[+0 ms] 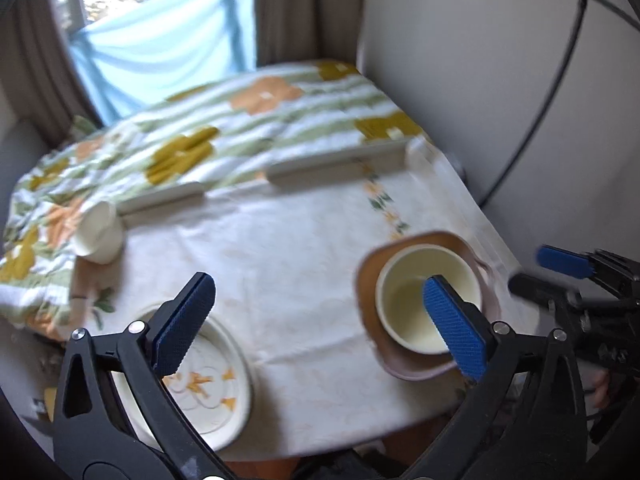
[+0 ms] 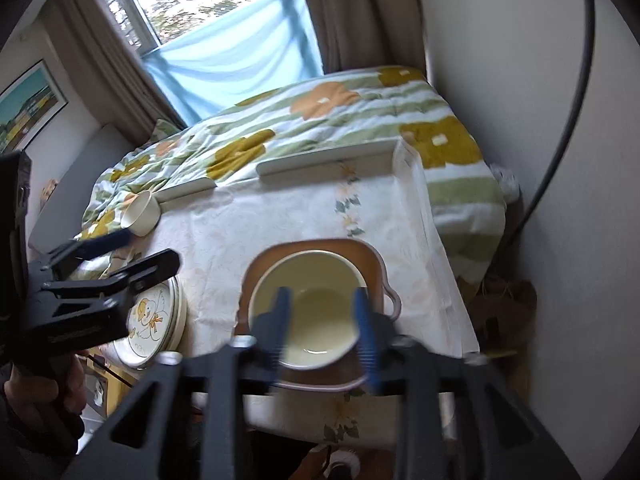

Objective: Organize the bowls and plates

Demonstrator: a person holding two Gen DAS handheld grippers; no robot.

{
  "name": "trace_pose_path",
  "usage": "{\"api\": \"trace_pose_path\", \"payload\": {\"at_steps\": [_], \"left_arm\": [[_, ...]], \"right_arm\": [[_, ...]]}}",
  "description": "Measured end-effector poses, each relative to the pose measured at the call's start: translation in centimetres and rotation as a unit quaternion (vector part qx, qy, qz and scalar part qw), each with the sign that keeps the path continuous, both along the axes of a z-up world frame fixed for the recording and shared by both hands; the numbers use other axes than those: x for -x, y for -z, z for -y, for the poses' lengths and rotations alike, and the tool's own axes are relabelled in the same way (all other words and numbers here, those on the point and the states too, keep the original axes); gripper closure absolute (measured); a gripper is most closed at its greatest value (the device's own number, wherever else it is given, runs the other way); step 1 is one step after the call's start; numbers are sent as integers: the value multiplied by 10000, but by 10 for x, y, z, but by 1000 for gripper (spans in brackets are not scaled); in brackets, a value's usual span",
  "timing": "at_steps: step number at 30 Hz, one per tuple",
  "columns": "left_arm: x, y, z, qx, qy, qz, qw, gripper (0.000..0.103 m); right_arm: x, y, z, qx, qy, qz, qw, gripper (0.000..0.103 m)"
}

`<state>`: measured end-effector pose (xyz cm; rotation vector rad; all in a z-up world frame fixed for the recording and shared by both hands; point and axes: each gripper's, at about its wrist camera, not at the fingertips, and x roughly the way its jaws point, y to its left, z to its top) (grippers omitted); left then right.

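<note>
The left gripper (image 1: 320,320) stands wide open above the white tablecloth (image 1: 280,260) and holds nothing. In its own view, one blue pad (image 1: 184,320) lies over the patterned plate (image 1: 224,392) at the lower left of the frame, and the other pad covers a part of the cream bowl (image 1: 412,280) at the lower right. This bowl sits upright inside the brown square dish (image 1: 368,276).

The right wrist view shows the same bowl (image 2: 316,280) in the centre of the frame, with the right gripper (image 2: 322,320) over it. Its fingers are moderately apart, one on each side of the bowl, and they are blurred, so I cannot tell if they touch it. This view alone shows a duck drawing on the plate (image 2: 152,320) at the lower left, and that it is the top of a small stack.

A small white cup (image 1: 98,234) stands at the far left edge of the table, tilted against the flowered blanket (image 1: 240,120).
</note>
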<state>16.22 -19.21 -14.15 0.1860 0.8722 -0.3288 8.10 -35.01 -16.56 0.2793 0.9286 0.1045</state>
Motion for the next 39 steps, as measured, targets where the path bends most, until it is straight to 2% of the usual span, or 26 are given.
{"api": "trace_pose_path", "payload": {"at_steps": [1, 2, 7, 11, 16, 19, 22, 25, 29, 31, 34, 36, 38, 39], "left_arm": [[1, -3, -7, 15, -72, 17, 10000, 0], [2, -4, -16, 35, -201, -3, 9998, 0], [11, -7, -63, 158, -889, -85, 9959, 0], [19, -14, -110, 380, -1488, -56, 9881, 0], [20, -25, -176, 727, -2272, -10, 9711, 0], [16, -31, -219, 1073, -2673, 27, 9576, 0], [3, -33, -258, 1276, -3000, 103, 9453, 0], [-18, -28, -295, 1490, -3246, 57, 9340, 0], [-57, -7, -334, 1960, -3394, -240, 9197, 1], [-84, 13, -352, 2202, -3441, -515, 9113, 11], [-120, 47, -365, 2415, -3430, -867, 9036, 26], [-144, 71, -371, 2414, -3421, -1070, 9018, 32], [-166, 94, -377, 2447, -3420, -1274, 8983, 34], [-174, 103, -380, 2505, -3418, -1345, 8957, 37]], "right_arm": [[0, -1, -3, -13, -93, 53, 9999, 4], [-1, -2, -6, -13, -186, 99, 9998, 2], [-12, 1, -31, 61, -686, 135, 9975, 1], [-28, -5, -57, 26, -1110, 238, 9935, 1], [-57, -24, -100, 202, -1647, 401, 9853, 1], [-78, -39, -131, 378, -1940, 544, 9788, 1], [-103, -53, -160, 358, -2133, 759, 9734, 1], [-138, -57, -190, 225, -2254, 706, 9715, 1], [-195, -49, -233, 40, -2347, 430, 9711, 1], [-224, -39, -256, 6, -2400, 237, 9705, 1], [-264, -17, -287, -119, -2484, -90, 9685, 3], [-285, 1, -305, -233, -2517, -354, 9669, 11], [-305, 24, -324, -308, -2530, -659, 9647, 27], [-313, 36, -331, -321, -2497, -801, 9645, 31]]}}
